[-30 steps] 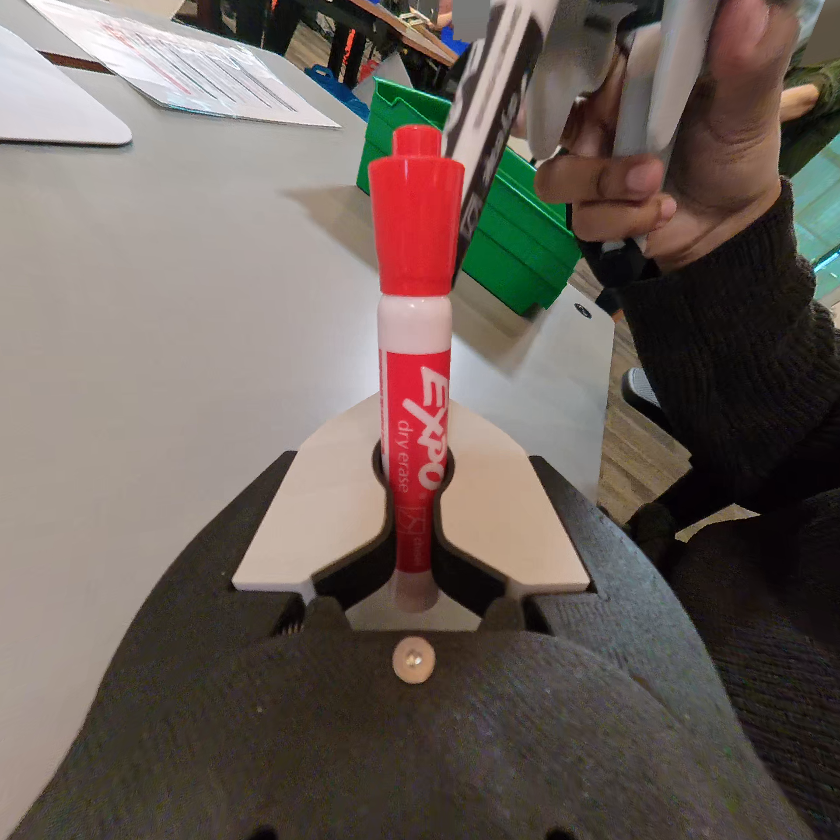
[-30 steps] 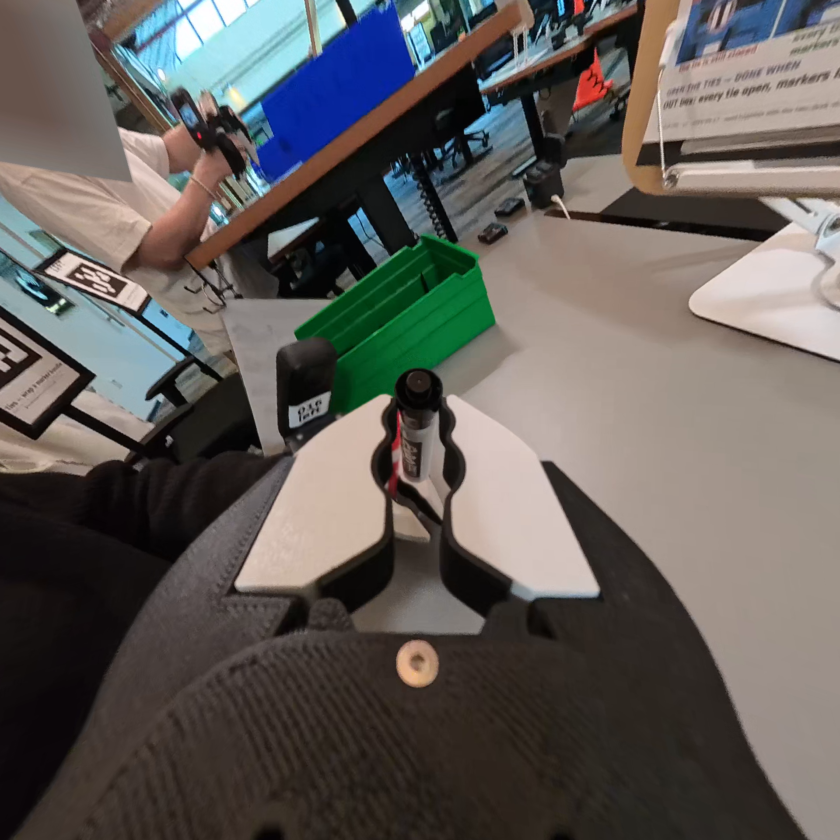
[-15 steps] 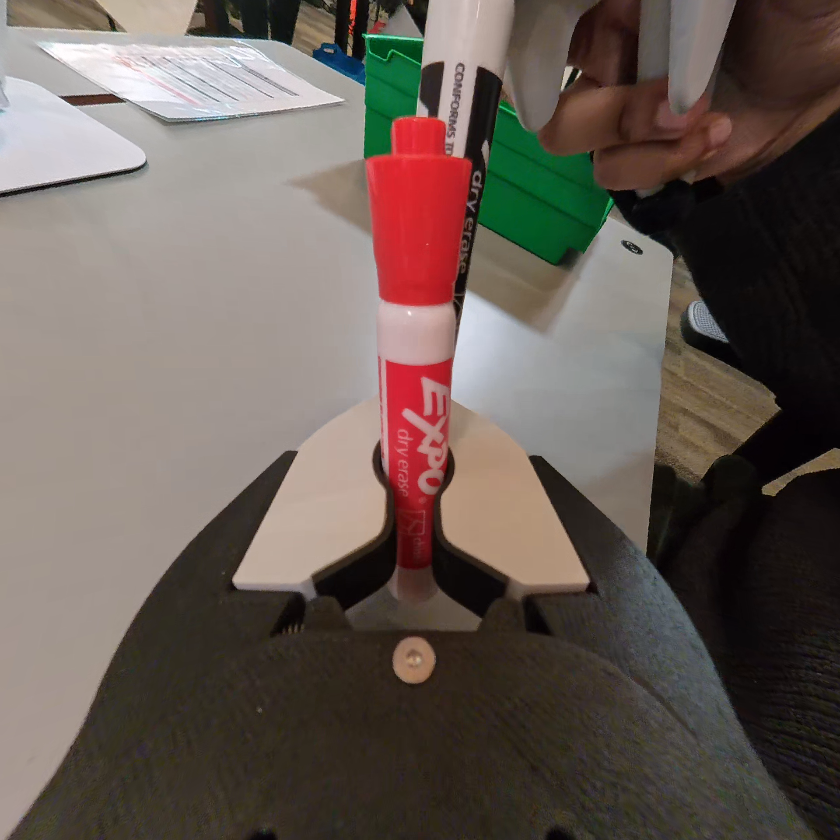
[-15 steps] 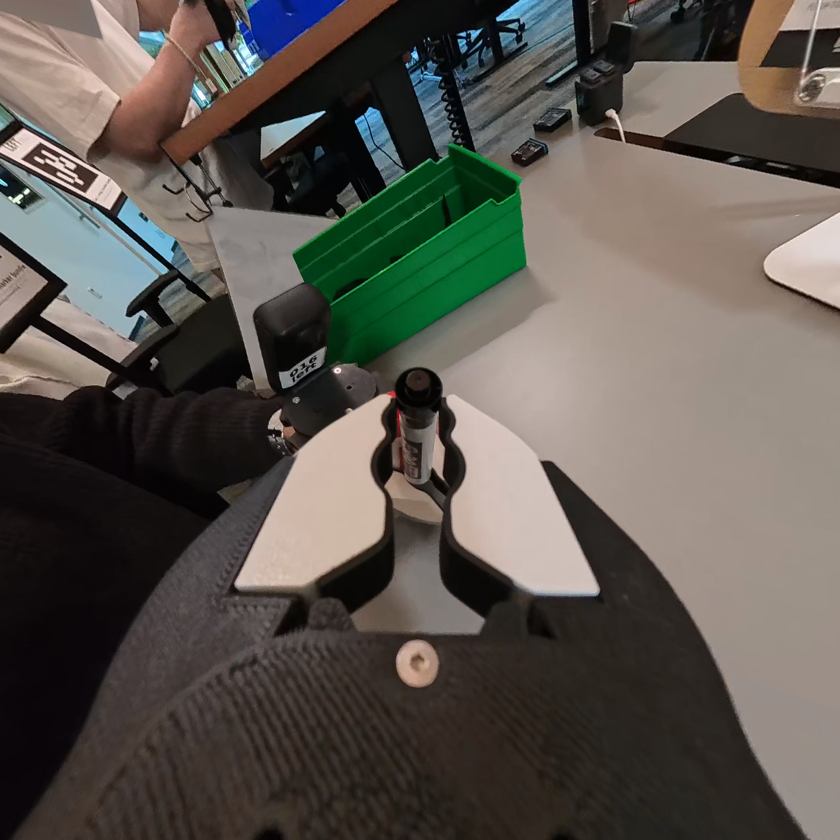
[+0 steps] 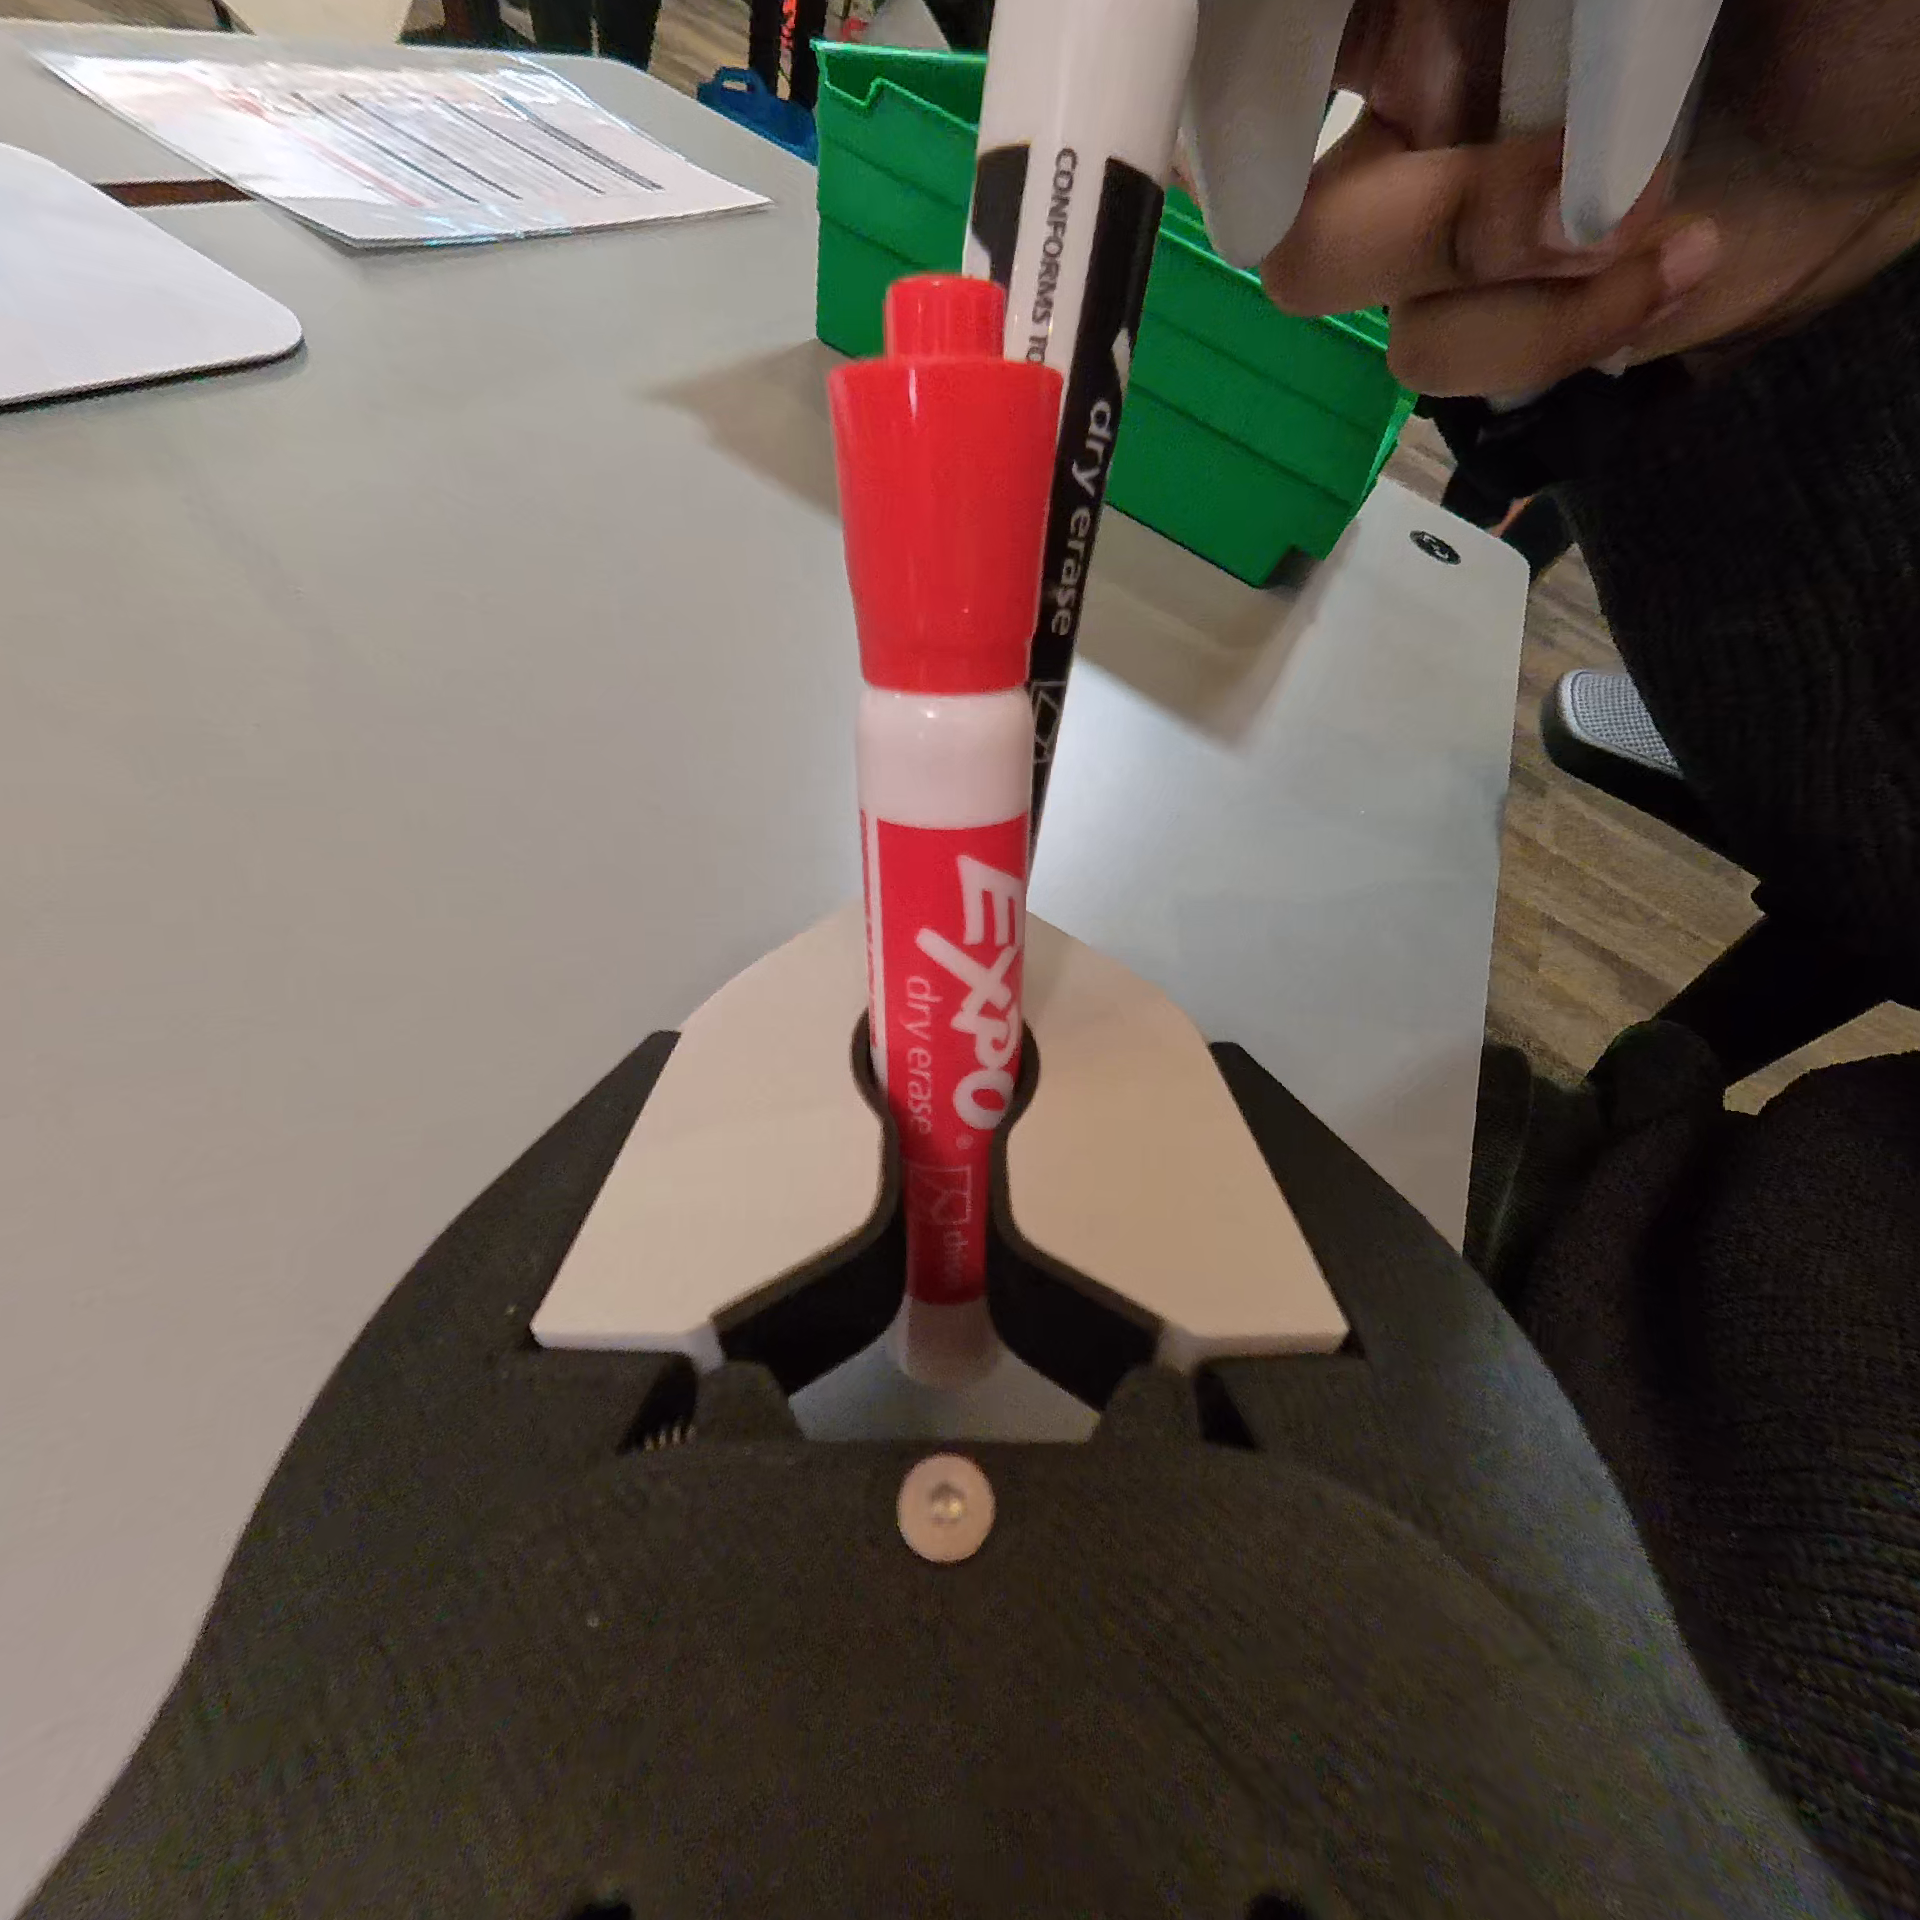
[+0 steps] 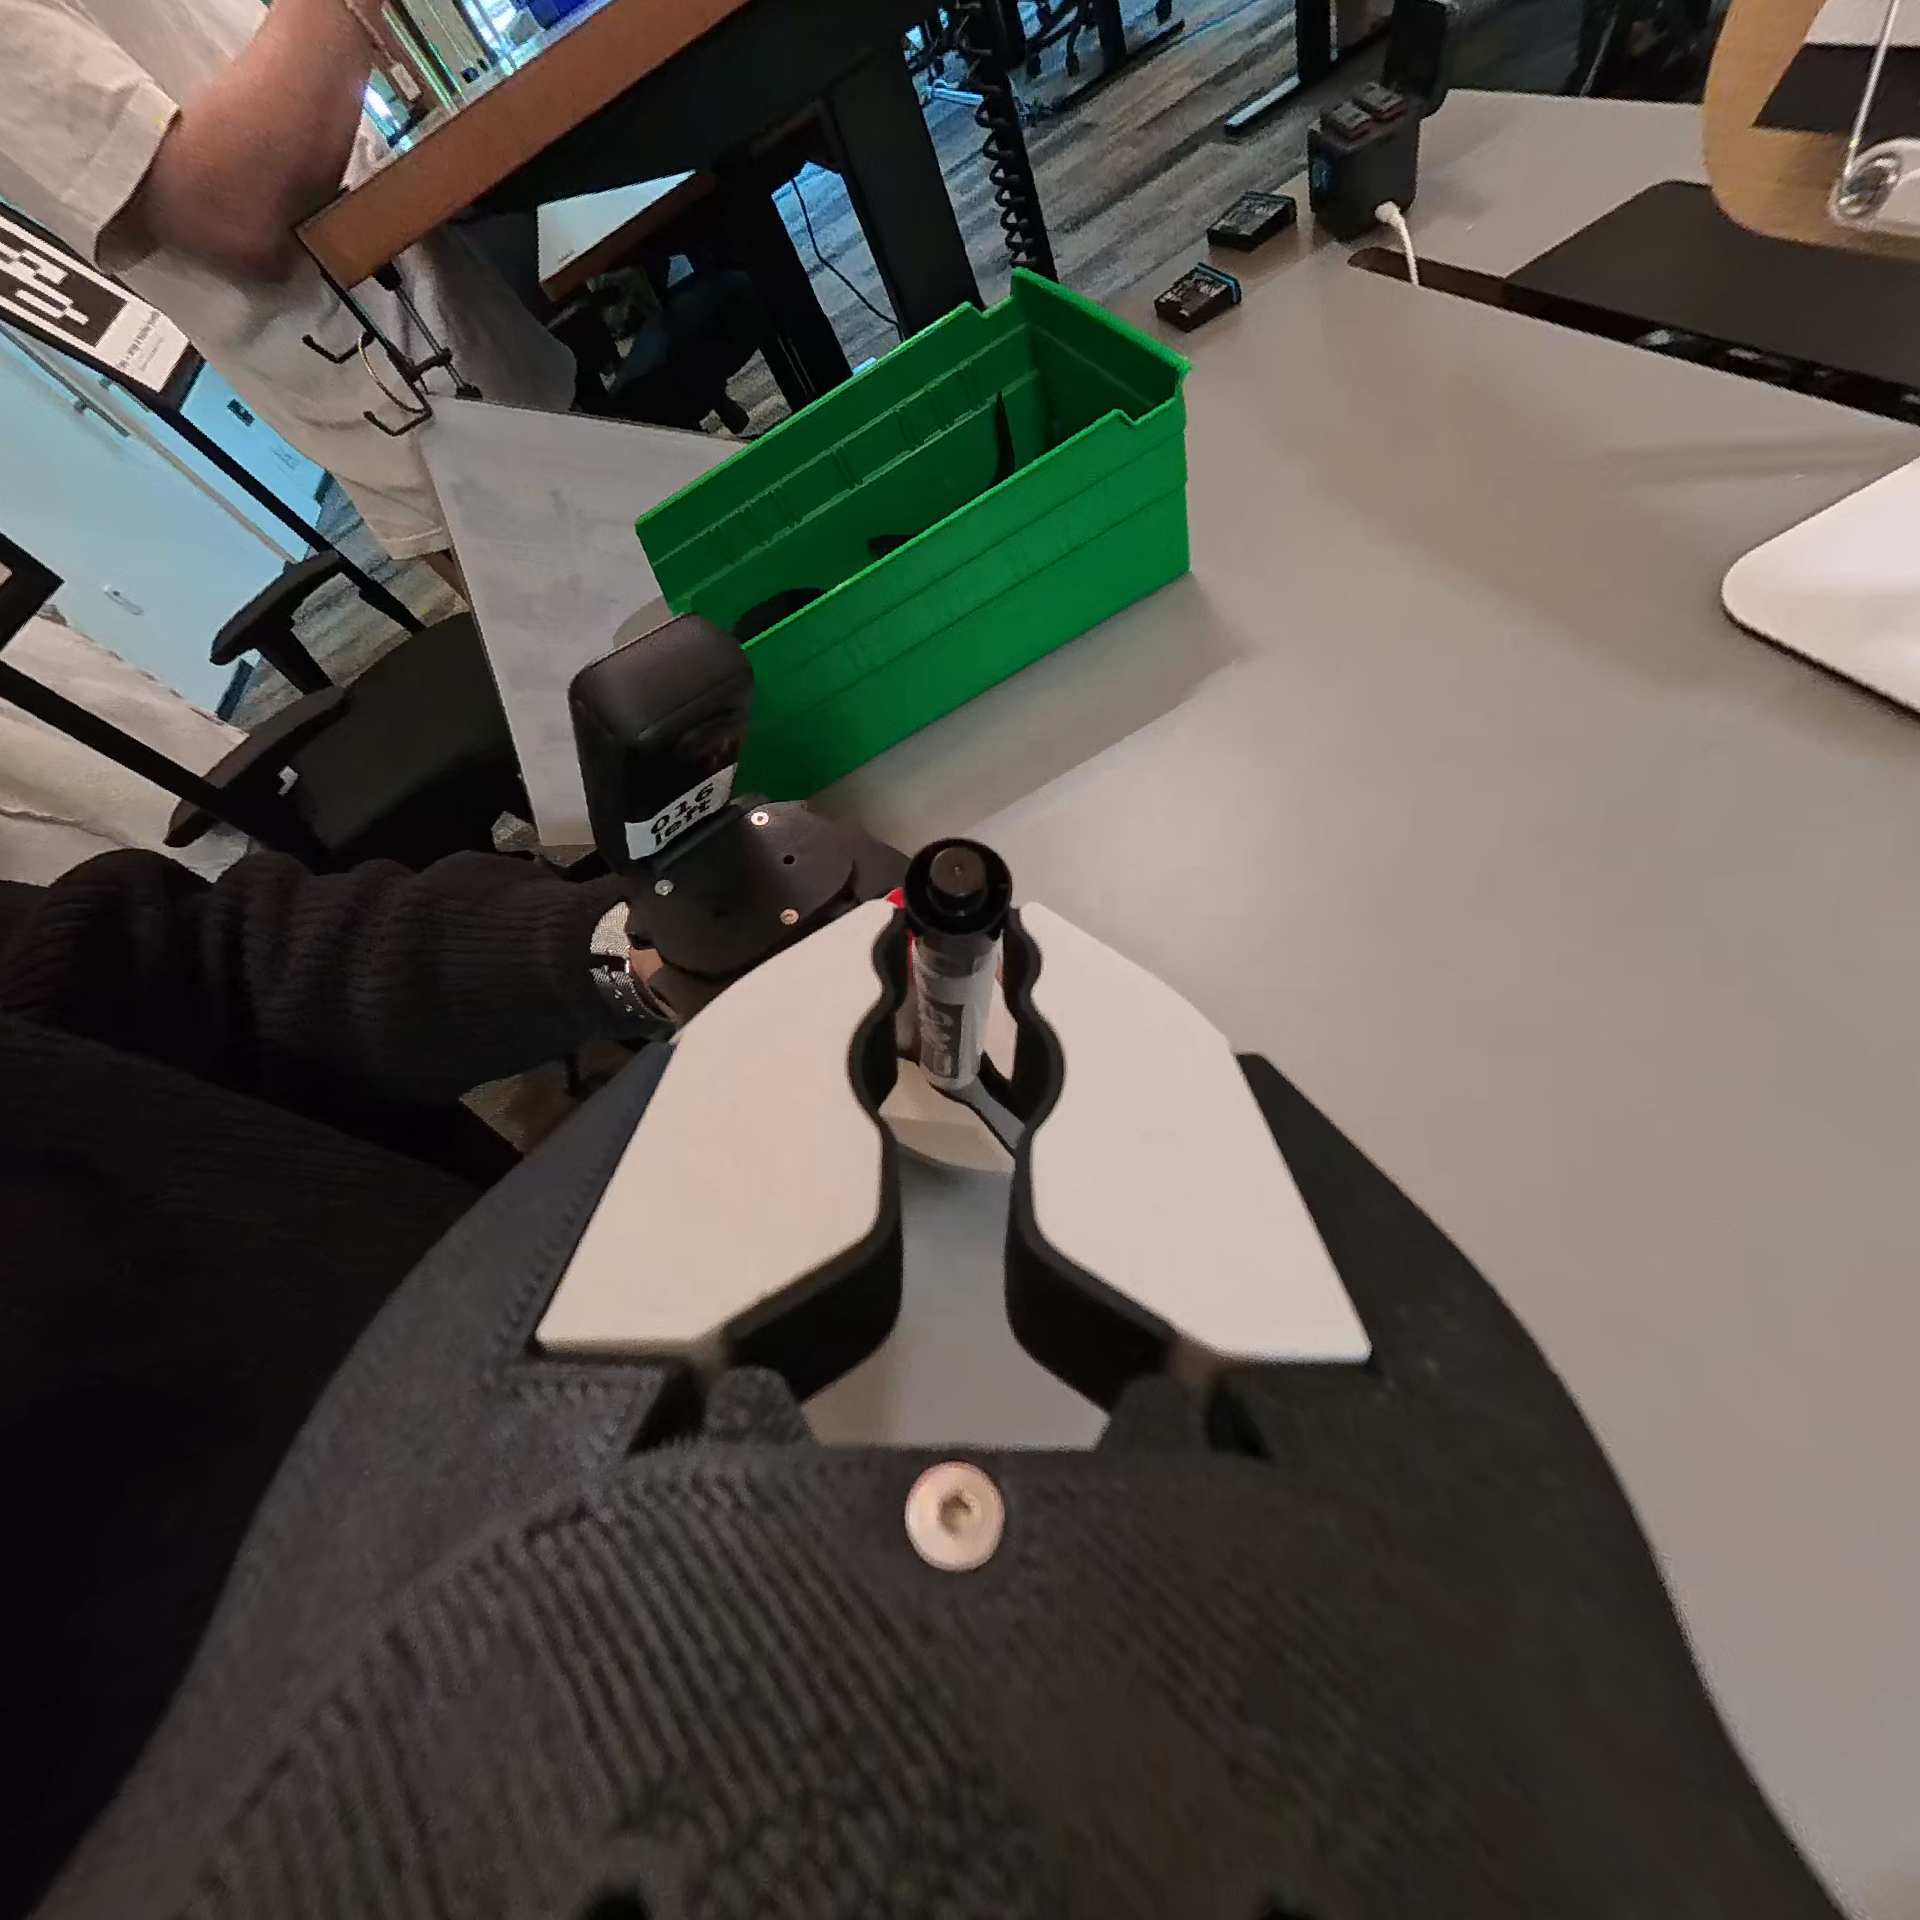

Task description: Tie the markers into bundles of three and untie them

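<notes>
Since a second ago the black marker (image 5: 1081,343), carried by the right gripper (image 6: 956,935), has swung from a slant to nearly parallel with the red marker (image 5: 940,790), its barrel now just beside the red cap, apparently touching. Left gripper (image 5: 940,1049): closed on the red marker's barrel, cap pointing forward over the grey tabletop (image 5: 416,675), a steady post, presumably, for aligning the bundle. Right gripper: clamped on the black marker, seen end-on; green bin (image 6: 935,540) beyond on the tabletop; no tie in view.
</notes>
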Available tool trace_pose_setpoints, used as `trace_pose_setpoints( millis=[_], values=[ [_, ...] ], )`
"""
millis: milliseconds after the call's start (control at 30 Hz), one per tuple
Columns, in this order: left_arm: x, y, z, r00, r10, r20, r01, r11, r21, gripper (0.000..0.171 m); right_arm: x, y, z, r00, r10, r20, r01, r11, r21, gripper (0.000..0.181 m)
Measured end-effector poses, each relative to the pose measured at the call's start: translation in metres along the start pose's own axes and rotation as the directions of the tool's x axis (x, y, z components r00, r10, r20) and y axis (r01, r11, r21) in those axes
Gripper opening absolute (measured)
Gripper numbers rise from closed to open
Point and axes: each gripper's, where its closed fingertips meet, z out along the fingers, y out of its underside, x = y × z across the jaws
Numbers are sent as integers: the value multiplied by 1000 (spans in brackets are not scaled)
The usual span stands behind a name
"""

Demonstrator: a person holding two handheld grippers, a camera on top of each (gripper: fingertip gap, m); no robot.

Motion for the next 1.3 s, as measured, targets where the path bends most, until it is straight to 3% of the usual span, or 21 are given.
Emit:
trace_pose_setpoints(
  millis=[500, 800, 967, 1167, 1300],
  values=[
    [8, 11, 5, 995, -79, -63, 75, 995, -70, 10, 10, 10, 1, 995, 94, 41, -93, 995, -25, 18],
    [2, 19, 9, 939, -328, -106, 314, 940, -131, 10, 32, 19, 6, 980, 192, 57, -193, 981, 1, 18],
    [-2, 13, 6, 905, -409, -119, 398, 911, -106, 10, 42, 16, 2, 970, 234, 72, -237, 971, 41, 18],
    [-19, 1, -3, 811, -564, -154, 568, 823, -25, 10, 52, 4, -14, 967, 244, 68, -250, 961, 121, 18],
    [-22, -15, -11, 800, -561, -213, 584, 810, 57, 10, 50, -3, -16, 970, 228, 79, -238, 959, 156, 18]
  ],
)
